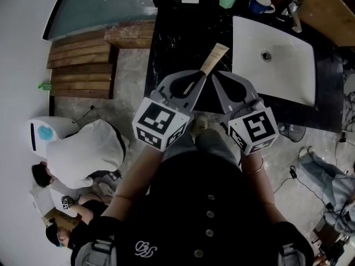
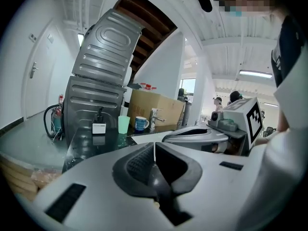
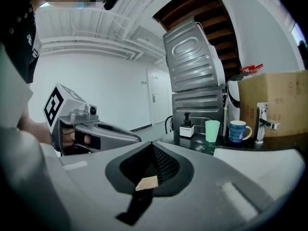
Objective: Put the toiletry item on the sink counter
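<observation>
The left hand-held gripper point(image 1: 203, 77) is closed on the toiletry tube point(image 1: 215, 57). In the left gripper view only a thin pale edge of the tube point(image 2: 154, 151) is seen pinched between the jaw tips, and a dark glossy shape behind it in the hollow cannot be made out. The tube is carried forward of the tips over the black tabletop point(image 1: 177, 37); its near end is hidden by them in the head view.

Just beside it, the right hand-held gripper point(image 1: 215, 76) is held with its jaws together and nothing clamped at the tips. A small tan patch shows in its hollow, but it cannot be identified. A white sink point(image 1: 288, 73) lies ahead and to its right.
</observation>
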A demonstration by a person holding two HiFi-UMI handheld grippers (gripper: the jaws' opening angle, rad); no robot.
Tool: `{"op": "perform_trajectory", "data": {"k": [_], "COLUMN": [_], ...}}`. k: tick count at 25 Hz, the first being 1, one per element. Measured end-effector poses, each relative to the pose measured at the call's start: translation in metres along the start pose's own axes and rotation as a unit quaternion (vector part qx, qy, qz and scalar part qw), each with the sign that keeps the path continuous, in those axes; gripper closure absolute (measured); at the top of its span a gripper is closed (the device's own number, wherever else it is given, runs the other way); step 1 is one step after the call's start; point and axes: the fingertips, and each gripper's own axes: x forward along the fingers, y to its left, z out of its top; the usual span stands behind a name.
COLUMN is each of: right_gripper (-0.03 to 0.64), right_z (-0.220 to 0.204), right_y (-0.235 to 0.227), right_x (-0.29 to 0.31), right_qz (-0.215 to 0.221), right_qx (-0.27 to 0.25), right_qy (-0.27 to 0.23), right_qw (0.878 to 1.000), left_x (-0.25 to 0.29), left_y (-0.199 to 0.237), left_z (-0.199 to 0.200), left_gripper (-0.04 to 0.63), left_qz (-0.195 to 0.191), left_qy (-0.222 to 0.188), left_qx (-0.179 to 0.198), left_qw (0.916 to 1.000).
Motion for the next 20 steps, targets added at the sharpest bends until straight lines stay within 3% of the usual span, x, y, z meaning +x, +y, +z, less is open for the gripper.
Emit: {"op": "perform_trajectory", "data": {"k": [6, 20], "right_gripper": [0.617, 0.617], "right_z": [0.015, 0.03], "right_y": [-0.001, -0.001], "right_x": [-0.008, -0.018], "right_qz": [-0.006, -0.03], "right_qx": [-0.009, -0.029], "right_qy": [-0.018, -0.036], "right_qw": [1.0, 0.998], "left_x": [-0.007, -0.008], "left_y": [-0.005, -0.006], "left_z": [0.019, 0.027], "left_gripper": [0.582, 0.583], "left_qz": [-0.004, -0.009], "left_qy": [-0.03, -0.04], "left_qx": [0.009, -0.006], "left_qw": [0.9995, 0.9991]}}
